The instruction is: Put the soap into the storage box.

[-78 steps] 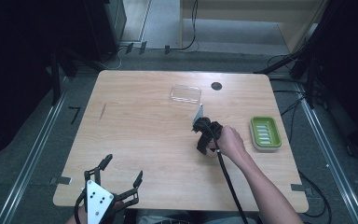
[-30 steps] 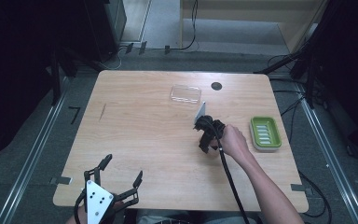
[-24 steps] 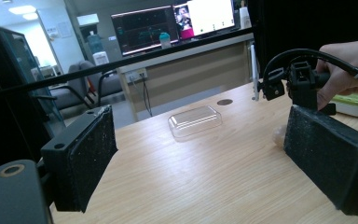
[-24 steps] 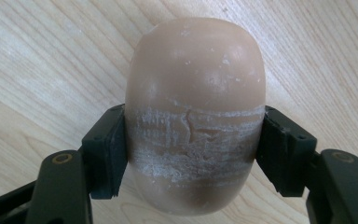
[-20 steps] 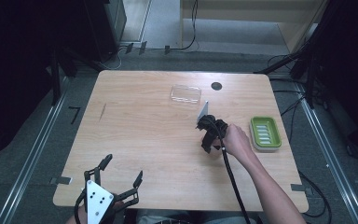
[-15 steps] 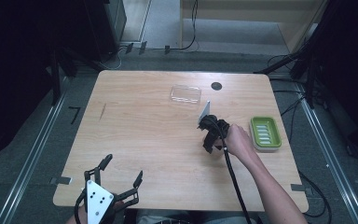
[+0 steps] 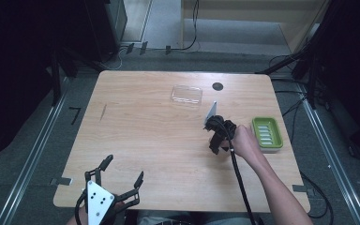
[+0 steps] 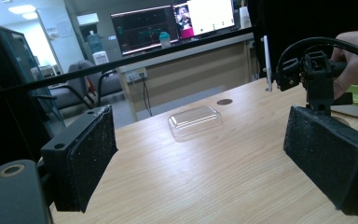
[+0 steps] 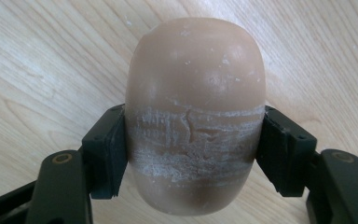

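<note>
Since the earlier frames the right gripper [image 7: 214, 140] has drifted slightly toward the green soap dish [image 7: 266, 134], while the left gripper [image 7: 117, 180] has kept its place at the near edge of the tabletop [image 7: 140, 126]. In the right gripper view, the right gripper [image 9: 193, 149] is pinching a tan bar of soap [image 9: 195, 112] across its middle, both black pads pressed against its scuffed, whitish band, with the wood grain of the tabletop just beyond it. From the high view the green soap dish lies just beside that hand, on the side away from the left gripper, and a clear plastic lid [image 7: 186, 94] rests farther out, ahead of the gripper. The left gripper [image 8: 214, 158] stands spread wide with nothing between its pads; in its own view the clear plastic lid [image 8: 195, 121] lies well ahead of it and the right gripper [image 8: 310, 74] hangs off to one side above the wood.
</note>
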Available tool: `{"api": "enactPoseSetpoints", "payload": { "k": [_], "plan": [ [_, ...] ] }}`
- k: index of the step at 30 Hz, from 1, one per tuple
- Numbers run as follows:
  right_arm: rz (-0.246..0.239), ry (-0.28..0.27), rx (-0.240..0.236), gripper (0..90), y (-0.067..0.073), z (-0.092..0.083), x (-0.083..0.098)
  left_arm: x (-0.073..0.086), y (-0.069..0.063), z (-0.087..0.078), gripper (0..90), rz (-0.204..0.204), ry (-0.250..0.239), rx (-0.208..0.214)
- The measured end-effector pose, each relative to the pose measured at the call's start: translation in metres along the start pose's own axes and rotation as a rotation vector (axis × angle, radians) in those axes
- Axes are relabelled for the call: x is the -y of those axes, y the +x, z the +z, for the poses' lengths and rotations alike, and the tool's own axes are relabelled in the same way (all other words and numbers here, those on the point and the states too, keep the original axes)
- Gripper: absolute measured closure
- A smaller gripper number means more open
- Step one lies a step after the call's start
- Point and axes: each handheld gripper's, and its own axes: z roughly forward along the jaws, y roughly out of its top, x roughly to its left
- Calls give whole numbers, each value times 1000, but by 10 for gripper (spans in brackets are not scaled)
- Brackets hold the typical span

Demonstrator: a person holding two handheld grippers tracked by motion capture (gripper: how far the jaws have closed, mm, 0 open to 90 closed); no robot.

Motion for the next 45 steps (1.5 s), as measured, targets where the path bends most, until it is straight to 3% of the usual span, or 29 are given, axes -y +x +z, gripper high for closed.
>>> {"api": "enactPoseSetpoints", "payload": {
  "k": [24,45],
  "plan": [
    [17,15,4,337,-7,-9,24,0,0,0,99,0,0,1],
    [66,16,0,337,-29,-21,56,0,0,0,99,-1,0,0]
  ]
}}
